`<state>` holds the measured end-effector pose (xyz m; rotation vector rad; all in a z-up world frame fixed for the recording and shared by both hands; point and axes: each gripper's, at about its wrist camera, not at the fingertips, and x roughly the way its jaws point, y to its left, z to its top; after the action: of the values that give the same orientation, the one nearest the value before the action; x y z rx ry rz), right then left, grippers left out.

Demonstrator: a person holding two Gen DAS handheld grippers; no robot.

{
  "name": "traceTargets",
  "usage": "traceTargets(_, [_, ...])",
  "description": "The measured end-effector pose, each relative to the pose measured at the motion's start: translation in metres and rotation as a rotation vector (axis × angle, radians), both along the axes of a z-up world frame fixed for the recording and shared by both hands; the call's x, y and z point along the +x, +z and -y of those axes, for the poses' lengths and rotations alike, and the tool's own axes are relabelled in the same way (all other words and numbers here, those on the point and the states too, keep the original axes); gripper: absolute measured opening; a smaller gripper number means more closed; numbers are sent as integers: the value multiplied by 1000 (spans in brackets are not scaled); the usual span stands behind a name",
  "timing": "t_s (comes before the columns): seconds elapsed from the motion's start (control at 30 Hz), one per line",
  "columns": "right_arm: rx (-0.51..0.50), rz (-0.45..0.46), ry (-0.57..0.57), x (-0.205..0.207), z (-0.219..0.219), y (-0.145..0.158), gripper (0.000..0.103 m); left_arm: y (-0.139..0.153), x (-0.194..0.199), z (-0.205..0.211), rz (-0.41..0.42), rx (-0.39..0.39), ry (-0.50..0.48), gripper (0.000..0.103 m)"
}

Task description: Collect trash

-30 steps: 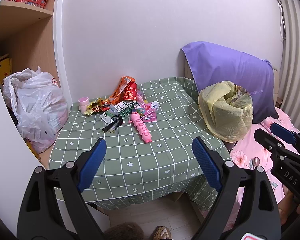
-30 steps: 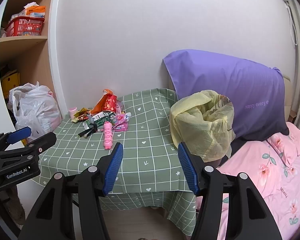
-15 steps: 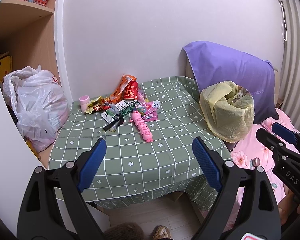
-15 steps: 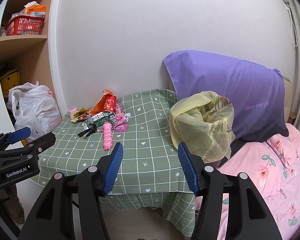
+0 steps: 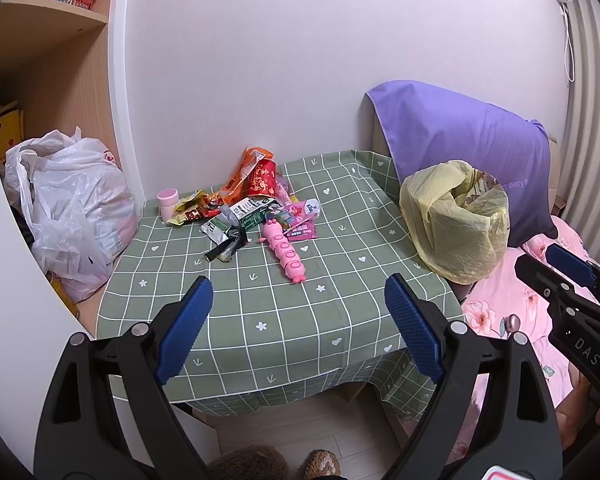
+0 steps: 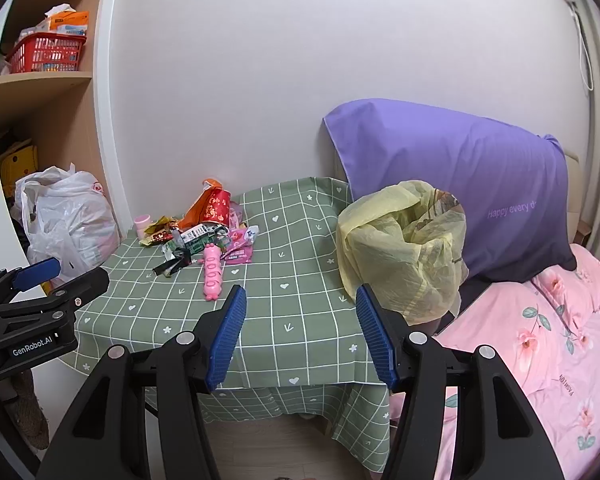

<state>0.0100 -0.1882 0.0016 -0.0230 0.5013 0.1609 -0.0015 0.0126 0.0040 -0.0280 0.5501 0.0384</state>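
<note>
Nearest the cameras, the left gripper (image 5: 298,320) and the right gripper (image 6: 300,336) both hang released and empty, short of the front edge of the counter (image 5: 260,320), which wears a green checked cloth. Neither touches anything, so this looks like the approach before the first pick.

Taking the yellow-lined bin (image 5: 456,220) as landmark: it stands at the counter's right edge, mouth open, against the purple pillow (image 6: 460,168). Well to the left of the bin, nearest the grippers, lies a pink caterpillar toy (image 5: 285,250). Just behind it, still left of the bin, is the heap of wrappers (image 5: 240,212), with a red and orange packet (image 5: 256,178) propped at the back and a small pink cup (image 5: 168,200) farthest from the bin.

The next move likely calls for reaching over the bare cloth to pinch one loose wrapper at the heap's edge, then carrying it right to the bin's mouth.
</note>
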Motion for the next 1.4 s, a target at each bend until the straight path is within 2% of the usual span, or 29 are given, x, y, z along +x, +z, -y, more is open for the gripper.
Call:
traceTargets(1.03, [-4,-6,3,3,0,-2,54,2,4,-2,5,4,8,84])
traceTargets(1.4, [-17,-28,2,26,1,-6,54,-4,28,-7,-4,2,20,84])
